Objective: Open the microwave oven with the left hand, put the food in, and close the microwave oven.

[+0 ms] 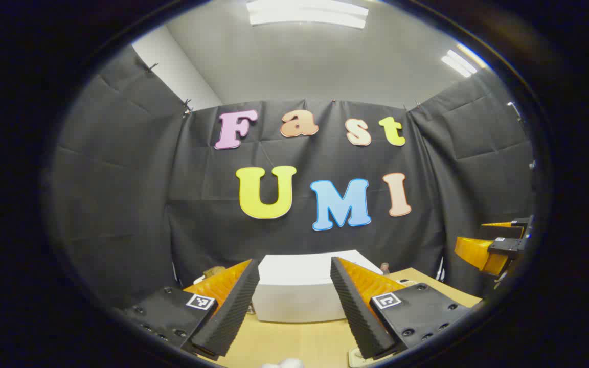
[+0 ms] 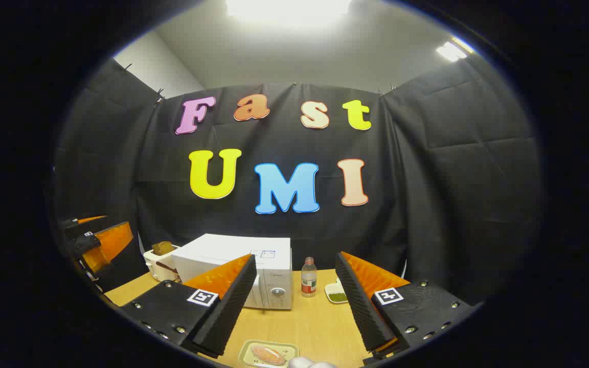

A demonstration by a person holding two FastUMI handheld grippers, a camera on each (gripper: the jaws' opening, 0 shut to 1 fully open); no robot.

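I see both my left gripper (image 1: 294, 306) and right gripper (image 2: 294, 301) spread wide, holding nothing; boxy white microwave oven (image 2: 253, 271) shut at centre, food on small rectangular tray (image 2: 268, 353) bottom centre.

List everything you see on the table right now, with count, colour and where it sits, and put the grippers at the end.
microwave oven: one, white, back of the table, door shut
toaster: one, cream, left of the microwave oven
bottle: one, clear with red label, right of the microwave oven
small dish: one, white with green contents, right of the bottle
plate of food: one, pale plate, near edge
table: one, light wood
left gripper: one, open, facing the microwave oven
right gripper: one, open, above the plate of food
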